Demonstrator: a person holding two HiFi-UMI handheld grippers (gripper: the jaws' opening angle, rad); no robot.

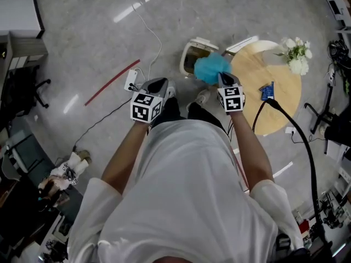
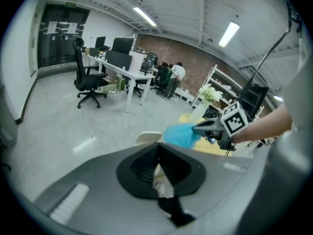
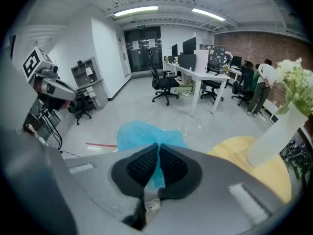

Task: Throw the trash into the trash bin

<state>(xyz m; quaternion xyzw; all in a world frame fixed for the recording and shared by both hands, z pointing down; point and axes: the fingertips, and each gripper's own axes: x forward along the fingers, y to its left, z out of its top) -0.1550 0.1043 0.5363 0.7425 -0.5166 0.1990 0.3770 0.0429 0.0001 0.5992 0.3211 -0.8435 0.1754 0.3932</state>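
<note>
Right gripper [image 1: 226, 81] jaws clamped on blue trash [image 1: 211, 68], near trash bin [image 1: 191, 53]. Left gripper [image 1: 157, 85] jaws together, empty. Best centred over the opening before release.

White short-sleeved shirt [image 1: 189, 196]; grey tools [image 1: 158, 83] [image 1: 226, 78], black-and-white marker cubes [image 1: 145, 107].

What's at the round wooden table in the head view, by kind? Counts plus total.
Crumpled blue trash, clamped in the right gripper: 1
Cream trash bin beside the round wooden table: 1
White vase of white flowers: 1
Small blue item: 1
Total: 4
</note>
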